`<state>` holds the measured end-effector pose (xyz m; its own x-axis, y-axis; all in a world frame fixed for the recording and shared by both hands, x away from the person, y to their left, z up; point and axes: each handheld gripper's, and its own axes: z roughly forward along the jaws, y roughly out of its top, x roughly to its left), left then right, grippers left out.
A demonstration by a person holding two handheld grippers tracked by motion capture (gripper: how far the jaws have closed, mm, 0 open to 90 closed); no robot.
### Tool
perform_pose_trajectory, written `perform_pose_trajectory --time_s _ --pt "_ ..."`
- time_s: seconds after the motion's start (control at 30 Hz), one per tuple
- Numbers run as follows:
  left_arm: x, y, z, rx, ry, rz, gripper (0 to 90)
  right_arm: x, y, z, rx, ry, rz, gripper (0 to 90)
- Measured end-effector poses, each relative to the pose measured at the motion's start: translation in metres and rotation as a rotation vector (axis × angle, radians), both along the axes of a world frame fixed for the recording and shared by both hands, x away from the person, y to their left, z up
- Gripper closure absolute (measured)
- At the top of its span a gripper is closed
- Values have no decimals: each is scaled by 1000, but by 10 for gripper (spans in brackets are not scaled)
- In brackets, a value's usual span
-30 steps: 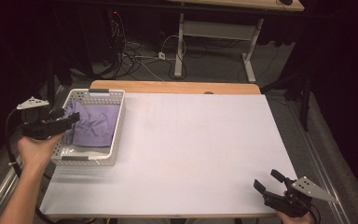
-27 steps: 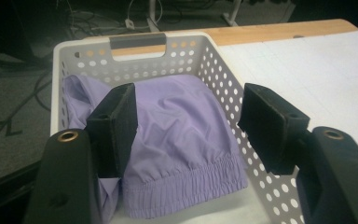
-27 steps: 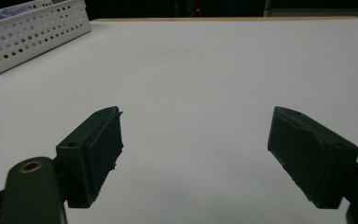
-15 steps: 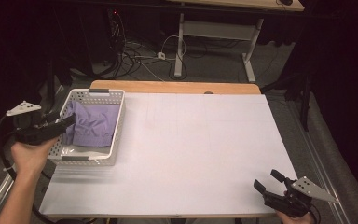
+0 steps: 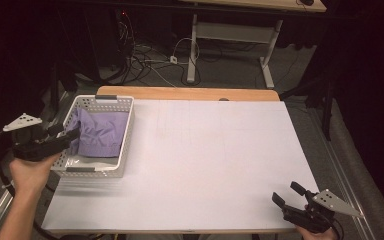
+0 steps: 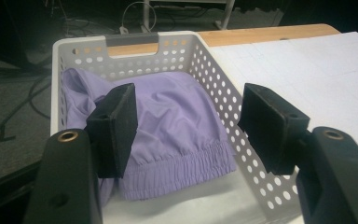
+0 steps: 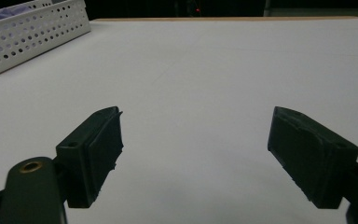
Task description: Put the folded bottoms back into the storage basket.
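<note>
At the table's left edge, the purple garment [image 6: 168, 126] lies bunched inside the white basket [image 5: 125, 142], not yet lifted out. The left gripper [image 5: 67, 136] hovers at the basket's near rim, jaws apart and empty. The right gripper [image 5: 287, 195] waits well apart at the near right corner, jaws wide open and holding nothing. Judging by this, grasping and removing the garment remain to be done.

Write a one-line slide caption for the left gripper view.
Open left gripper poised over a white basket holding folded purple shorts, beside the white table.
</note>
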<state>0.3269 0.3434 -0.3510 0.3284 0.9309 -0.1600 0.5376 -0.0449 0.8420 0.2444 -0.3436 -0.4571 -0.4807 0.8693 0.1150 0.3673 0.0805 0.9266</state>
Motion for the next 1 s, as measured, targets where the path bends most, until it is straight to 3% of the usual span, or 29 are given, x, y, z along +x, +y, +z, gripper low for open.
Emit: perform_pose_trajectory --time_s 0.27,1.0 --pt "-11 -3 0 -22 -12 -25 343 0 0 0 1 1 -1 183" --pt "-33 -23 -6 -2 -45 -86 325 0 0 0 1 0 -1 182"
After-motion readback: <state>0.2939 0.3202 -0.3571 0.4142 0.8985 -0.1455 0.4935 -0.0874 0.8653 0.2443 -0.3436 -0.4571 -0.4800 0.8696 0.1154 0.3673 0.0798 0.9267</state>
